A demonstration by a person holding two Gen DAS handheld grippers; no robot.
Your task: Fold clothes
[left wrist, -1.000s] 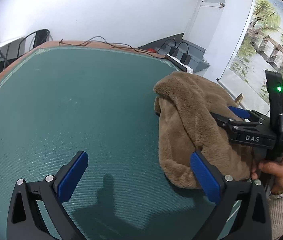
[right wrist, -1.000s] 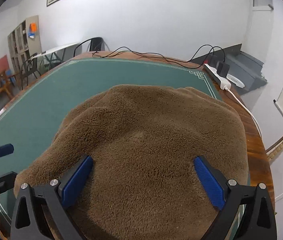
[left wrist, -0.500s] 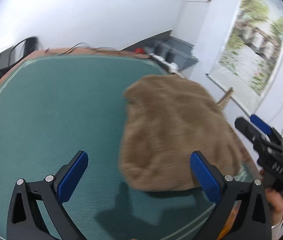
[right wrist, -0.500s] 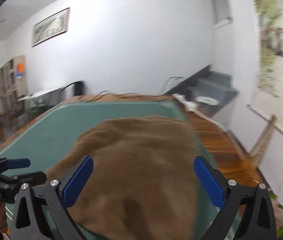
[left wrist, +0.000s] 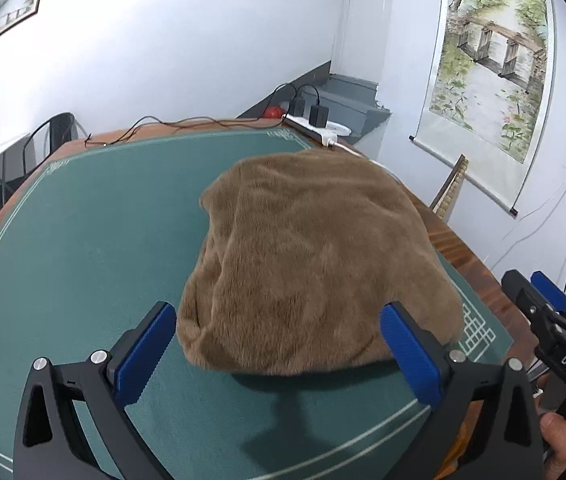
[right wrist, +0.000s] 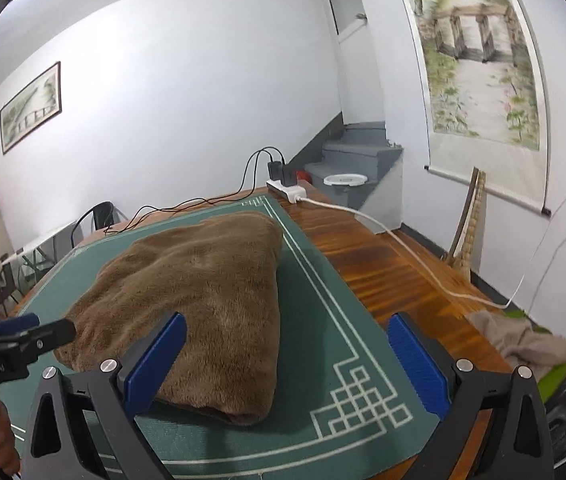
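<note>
A brown fuzzy garment [left wrist: 315,256] lies folded in a thick bundle on the green table mat [left wrist: 83,248], near the mat's right edge. It also shows in the right wrist view [right wrist: 203,300]. My left gripper [left wrist: 279,354] is open and empty, held just in front of the bundle's near edge. My right gripper [right wrist: 287,360] is open and empty, off the bundle's near right corner over the mat's border pattern. Each gripper appears at the edge of the other's view.
The wooden table edge [right wrist: 383,272] runs along the right of the mat. A white power strip [right wrist: 287,192] with chargers and cables sits at the far corner. More cloth [right wrist: 523,340] lies off to the right. Chairs [left wrist: 55,132] stand beyond the far left.
Both grippers have drawn back from the garment and lifted. The right gripper, which was over the bundle, has swung to its right side. The bundle now lies free on the mat.
</note>
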